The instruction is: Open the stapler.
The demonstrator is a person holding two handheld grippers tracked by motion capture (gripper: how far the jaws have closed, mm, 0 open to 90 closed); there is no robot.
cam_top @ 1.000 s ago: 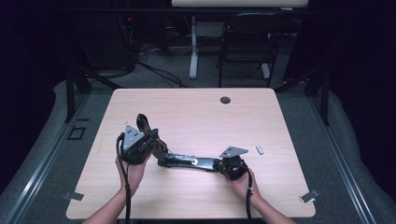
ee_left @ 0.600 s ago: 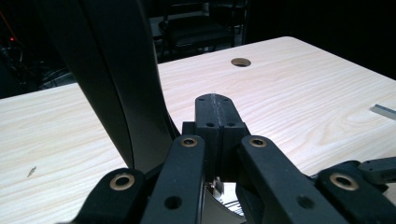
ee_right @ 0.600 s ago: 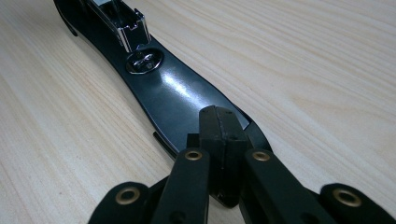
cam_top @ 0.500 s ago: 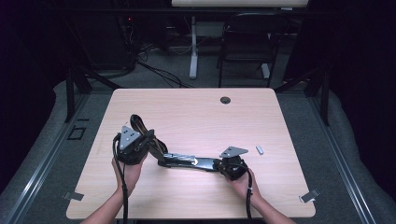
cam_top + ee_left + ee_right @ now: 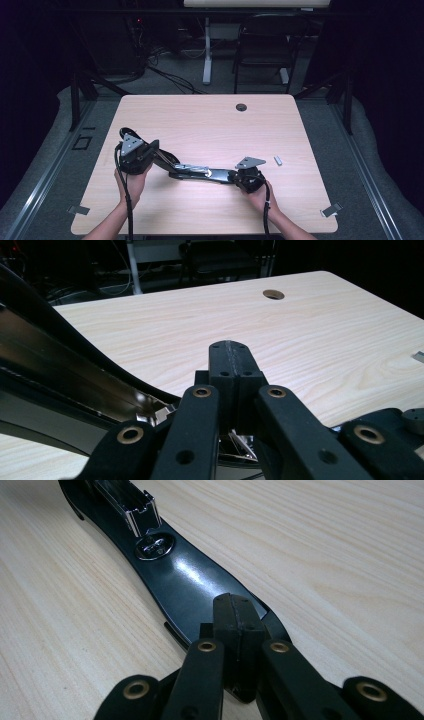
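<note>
Stapler (image 5: 200, 172) feels rigid, glossy, slippery; we clamp both shut claws, left (image 5: 150, 150) lifting its top arm, right (image 5: 240, 177) pinning its base.

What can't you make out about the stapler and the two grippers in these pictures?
- Stapler top arm: in the left gripper view it runs off the left edge.
- Left gripper: its own closed jaws hide any contact beneath.
- Right gripper: closed jaws cover the base's end.
- Small grey piece: too small to identify in the high view.
</note>
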